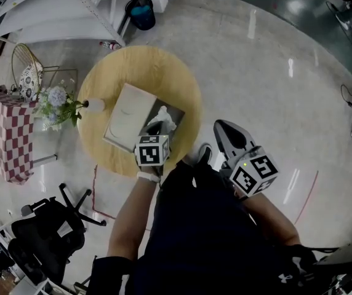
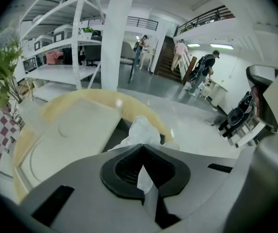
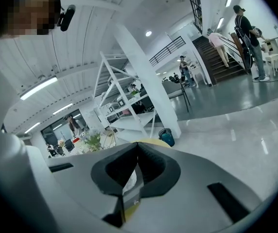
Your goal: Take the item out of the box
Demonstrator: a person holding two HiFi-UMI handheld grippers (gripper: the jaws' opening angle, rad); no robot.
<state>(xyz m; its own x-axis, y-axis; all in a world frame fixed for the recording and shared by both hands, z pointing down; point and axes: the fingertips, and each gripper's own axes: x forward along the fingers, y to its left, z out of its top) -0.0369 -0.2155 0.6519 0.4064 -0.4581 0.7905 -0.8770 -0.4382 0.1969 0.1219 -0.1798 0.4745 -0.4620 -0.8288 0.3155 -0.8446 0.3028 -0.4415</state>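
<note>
L gripper [image 2: 142, 152] | tissue [image 2: 140, 129] pinched btwn jaws | over box [image 1: 177, 110]

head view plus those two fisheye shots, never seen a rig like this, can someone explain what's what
No robot: a person, seen from above by a head camera, holds two tools. The fisheye pictures come from a camera riding on each tool, looking along its jaws. On the round yellow table lie a cream lid and an open dark box. The left hand-held gripper is shut on white tissue in the box; the right hand-held gripper is shut, empty, beside the table.
</note>
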